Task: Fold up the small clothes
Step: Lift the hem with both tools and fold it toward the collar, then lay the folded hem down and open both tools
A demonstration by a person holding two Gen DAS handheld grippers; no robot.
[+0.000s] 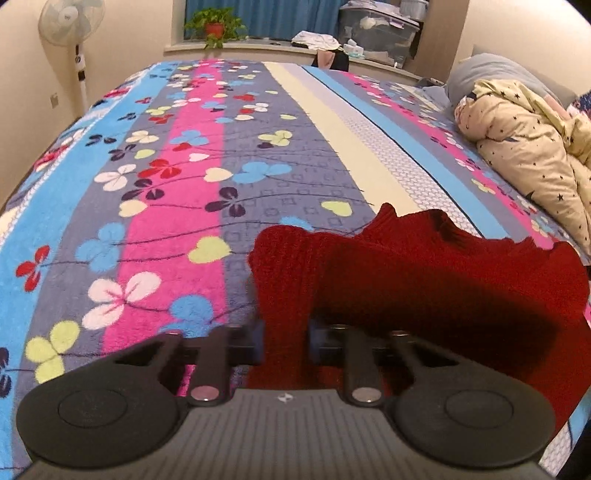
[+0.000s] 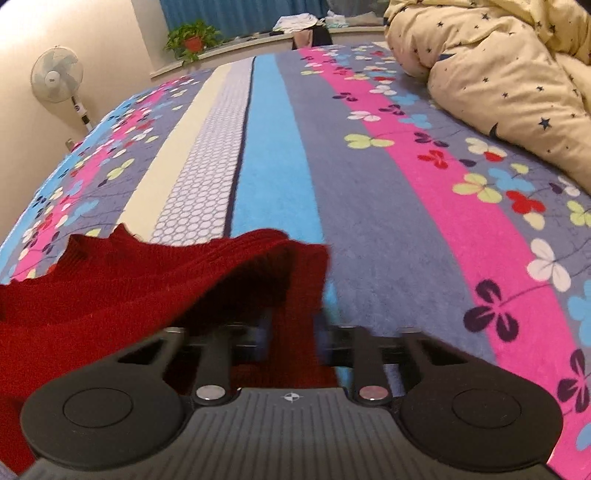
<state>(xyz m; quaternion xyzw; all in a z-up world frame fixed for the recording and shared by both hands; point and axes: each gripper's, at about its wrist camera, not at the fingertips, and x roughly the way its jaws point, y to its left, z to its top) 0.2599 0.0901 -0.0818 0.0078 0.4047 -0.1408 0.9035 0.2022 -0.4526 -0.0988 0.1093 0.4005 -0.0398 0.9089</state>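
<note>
Red knit garment (image 1: 424,266) pinched in left claw (image 1: 286,332) and right claw (image 2: 293,332).

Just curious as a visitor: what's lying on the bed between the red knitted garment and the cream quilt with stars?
Nothing: only bare flowered bedspread separates the red garment from the star-print quilt, clearest in the right wrist view.

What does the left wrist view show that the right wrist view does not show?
Only the left wrist view shows the grey pillow, the clear storage boxes near the window, and the left tongs shut on the red knitted garment.

Only the right wrist view shows the right tongs shut on that garment's other end.

Both show the flowered striped blanket, the star-print quilt, the standing fan, the potted plant on the sill and the blue curtain.
</note>
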